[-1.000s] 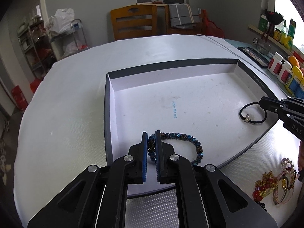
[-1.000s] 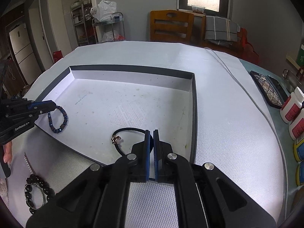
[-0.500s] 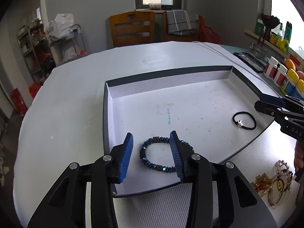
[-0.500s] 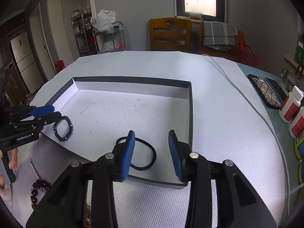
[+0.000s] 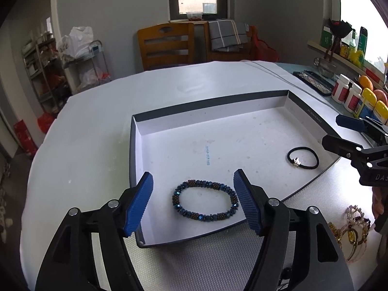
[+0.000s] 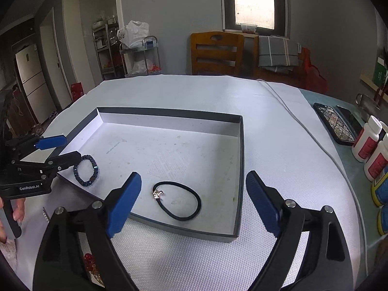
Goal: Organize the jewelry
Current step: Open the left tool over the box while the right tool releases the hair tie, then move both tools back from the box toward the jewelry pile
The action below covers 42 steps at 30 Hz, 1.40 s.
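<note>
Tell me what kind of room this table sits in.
Probably a home dining room or kitchen: wooden chairs at the table, a fridge through the doorway, a cluttered storage rack.

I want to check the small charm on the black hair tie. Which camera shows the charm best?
The right wrist view: the hair tie lies close, between the open right gripper fingers, and its charm is clear. In the left wrist view the tie is farther off and the charm is small.

Wooden chair point(image 5: 166, 46), folded grey cloth point(image 6: 277, 53), white pill bottles point(image 6: 367, 139), fridge point(image 6: 30, 80), metal shelf rack point(image 6: 108, 48)
</note>
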### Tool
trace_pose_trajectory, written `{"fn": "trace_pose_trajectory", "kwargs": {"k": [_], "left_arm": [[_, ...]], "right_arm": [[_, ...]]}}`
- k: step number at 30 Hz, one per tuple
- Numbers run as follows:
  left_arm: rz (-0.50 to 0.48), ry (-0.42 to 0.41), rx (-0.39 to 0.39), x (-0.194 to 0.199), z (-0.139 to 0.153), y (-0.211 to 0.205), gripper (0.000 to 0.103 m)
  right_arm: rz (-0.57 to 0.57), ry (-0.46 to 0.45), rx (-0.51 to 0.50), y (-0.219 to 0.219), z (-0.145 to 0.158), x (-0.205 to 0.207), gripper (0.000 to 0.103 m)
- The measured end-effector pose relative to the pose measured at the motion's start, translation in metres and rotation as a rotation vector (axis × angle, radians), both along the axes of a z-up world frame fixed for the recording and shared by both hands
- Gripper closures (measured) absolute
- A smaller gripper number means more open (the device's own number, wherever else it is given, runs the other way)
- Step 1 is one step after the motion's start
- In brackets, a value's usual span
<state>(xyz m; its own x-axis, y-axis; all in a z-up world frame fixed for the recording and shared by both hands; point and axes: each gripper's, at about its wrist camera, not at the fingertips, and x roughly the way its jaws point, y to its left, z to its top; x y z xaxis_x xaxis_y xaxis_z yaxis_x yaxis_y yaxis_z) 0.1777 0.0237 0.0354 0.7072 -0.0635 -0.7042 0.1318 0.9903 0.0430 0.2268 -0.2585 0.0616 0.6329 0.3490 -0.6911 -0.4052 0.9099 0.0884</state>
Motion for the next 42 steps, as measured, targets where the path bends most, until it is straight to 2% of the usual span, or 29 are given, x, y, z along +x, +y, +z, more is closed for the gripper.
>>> {"fn": "trace_pose_trajectory", "kwargs": {"k": [2, 5, 10, 14, 19, 25, 30, 36, 41, 42], "left_arm": [[0.0, -0.007, -0.014, -0.003, 0.004, -0.001, 0.022], [0.015, -0.038, -0.016, -0.011, 0.014, -0.005, 0.015], [0.046, -0.051, 0.012, -0.027, 0.027, -0.013, 0.011], [0.032, -0.038, -0.016, -0.047, 0.033, -0.016, 0.009], [-0.006, -0.035, 0.009, -0.081, 0.037, -0.022, 0.008], [-0.058, -0.029, 0.026, -0.118, 0.031, -0.024, 0.008], [-0.095, 0.008, 0.038, -0.141, 0.015, -0.026, 0.008], [-0.129, 0.053, 0.017, -0.154, -0.004, -0.032, 0.008], [-0.143, 0.08, -0.003, -0.15, -0.014, -0.04, 0.016], [-0.148, 0.084, -0.006, -0.149, -0.014, -0.042, 0.025]], "right_arm": [[-0.005, 0.003, 0.031, -0.003, 0.004, -0.002, 0.007], [-0.024, -0.025, 0.032, -0.004, 0.013, -0.006, 0.006], [-0.065, -0.059, 0.062, -0.011, 0.033, -0.019, 0.006], [-0.076, -0.047, 0.062, -0.02, 0.045, -0.035, 0.006], [-0.093, -0.041, -0.026, -0.031, 0.047, -0.063, 0.006], [-0.074, 0.004, -0.035, -0.053, 0.035, -0.095, 0.006], [-0.058, -0.033, -0.064, -0.064, 0.025, -0.12, 0.006], [0.041, 0.028, 0.04, -0.075, 0.018, -0.138, 0.006], [0.055, 0.041, 0.011, -0.067, 0.011, -0.143, 0.006], [0.051, 0.039, -0.006, -0.065, 0.009, -0.144, 0.006]]}}
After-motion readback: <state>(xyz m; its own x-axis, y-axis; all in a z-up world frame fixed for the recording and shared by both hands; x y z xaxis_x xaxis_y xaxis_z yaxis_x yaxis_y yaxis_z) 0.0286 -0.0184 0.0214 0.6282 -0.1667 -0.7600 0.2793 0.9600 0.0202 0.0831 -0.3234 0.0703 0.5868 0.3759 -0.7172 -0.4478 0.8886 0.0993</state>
